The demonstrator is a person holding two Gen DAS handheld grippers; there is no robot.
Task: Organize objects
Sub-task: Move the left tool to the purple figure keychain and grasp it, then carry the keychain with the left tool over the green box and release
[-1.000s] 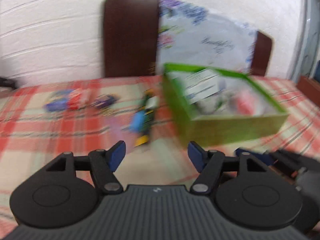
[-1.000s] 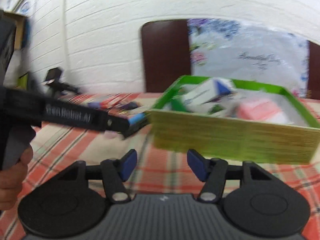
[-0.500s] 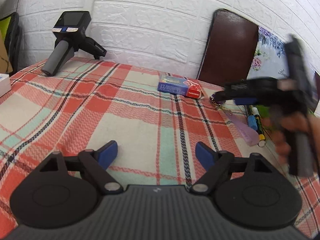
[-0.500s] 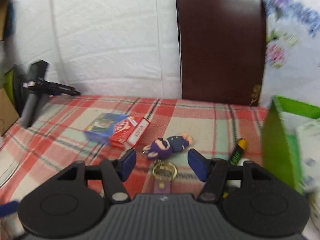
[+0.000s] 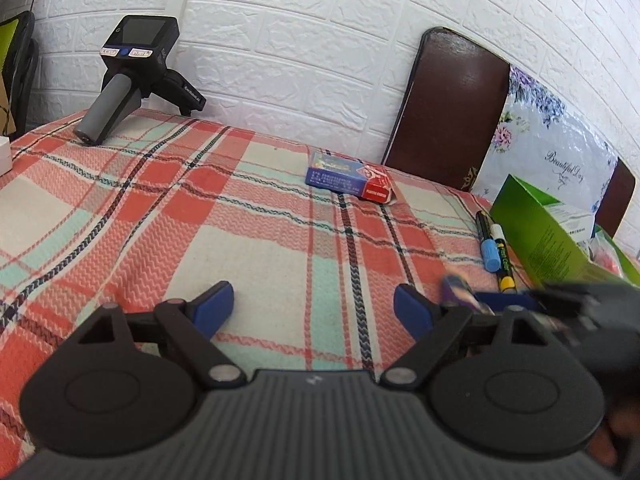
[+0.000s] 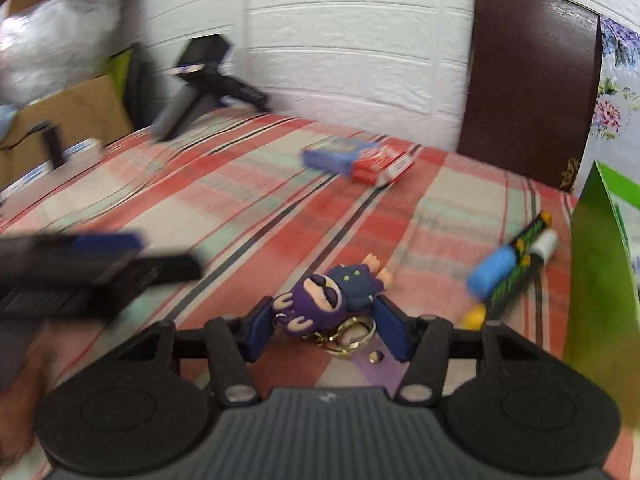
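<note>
On the plaid tablecloth (image 5: 260,248): one purple figure keychain (image 6: 332,300), two markers (image 5: 494,246), one blue-and-red card box (image 5: 350,176), one green box (image 5: 540,232). Pillow (image 5: 548,148) reads "Beautiful Day". Right gripper (image 6: 326,330) spread, jaws flanking the keychain's head, contact unclear. Left gripper (image 5: 314,310) spread, empty, over bare cloth. Box print unreadable.

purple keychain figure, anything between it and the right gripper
Nothing visible. The right gripper is open, with the purple keychain figure lying on the tablecloth between its fingers; the markers lie off to the right.
</note>
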